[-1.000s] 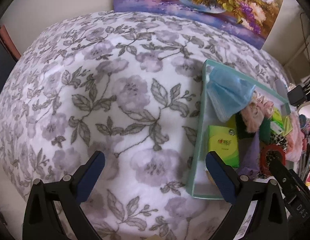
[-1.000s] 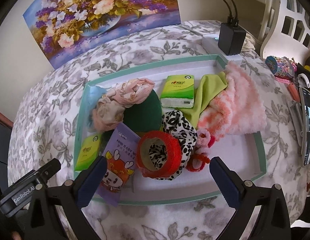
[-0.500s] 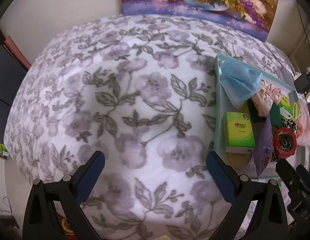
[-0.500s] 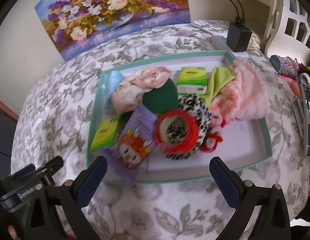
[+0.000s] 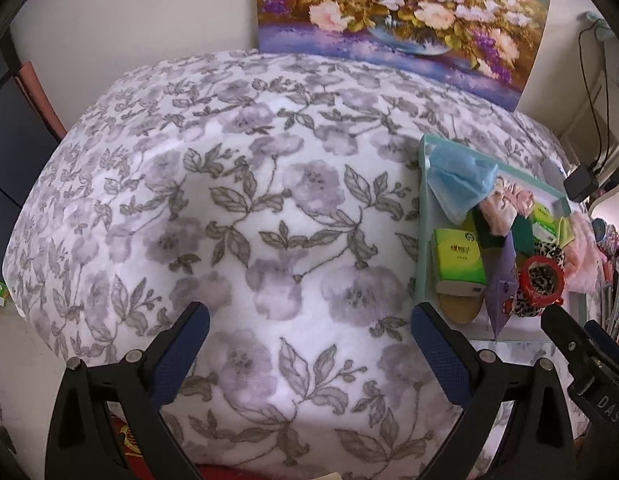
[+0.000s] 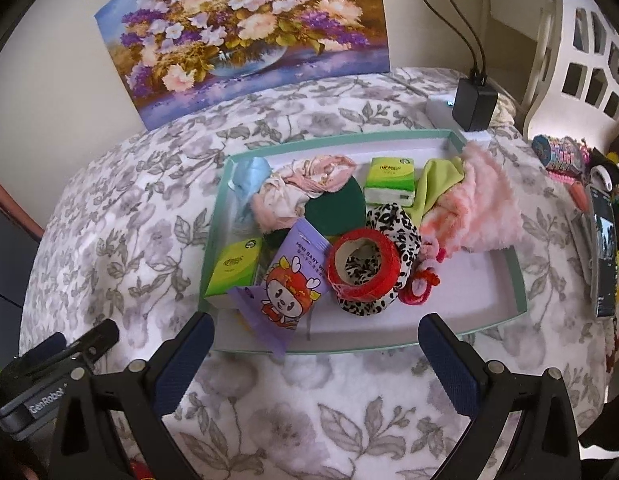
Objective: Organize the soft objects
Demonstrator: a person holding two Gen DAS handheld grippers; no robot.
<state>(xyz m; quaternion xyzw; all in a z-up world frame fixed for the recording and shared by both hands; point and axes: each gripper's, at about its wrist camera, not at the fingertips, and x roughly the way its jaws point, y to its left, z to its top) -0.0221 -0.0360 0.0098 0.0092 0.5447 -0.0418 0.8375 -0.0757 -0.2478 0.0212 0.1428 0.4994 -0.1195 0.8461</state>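
Note:
A mint-green tray (image 6: 475,330) on a floral blanket (image 5: 269,220) holds soft items: a blue face mask (image 5: 457,180), pink scrunchie (image 6: 305,180), green tissue packs (image 6: 233,266) (image 6: 390,180), purple wipes packet (image 6: 293,284), red roll (image 6: 363,266) over a leopard scrunchie (image 6: 397,220), lime cloth (image 6: 435,184), pink fluffy cloth (image 6: 481,208). My right gripper (image 6: 315,348) is open, hovering in front of the tray's near edge. My left gripper (image 5: 309,340) is open over bare blanket, left of the tray (image 5: 423,216).
A flower painting (image 6: 245,28) leans on the wall behind. A black charger (image 6: 474,104) with cables sits at the tray's far right corner. A phone (image 6: 603,248) and colourful clutter (image 6: 557,152) lie to the right. The blanket drops off at left.
Both grippers have pulled back and up from the tray, so it looks smaller and farther. Tray contents are unmoved. Both stay open.

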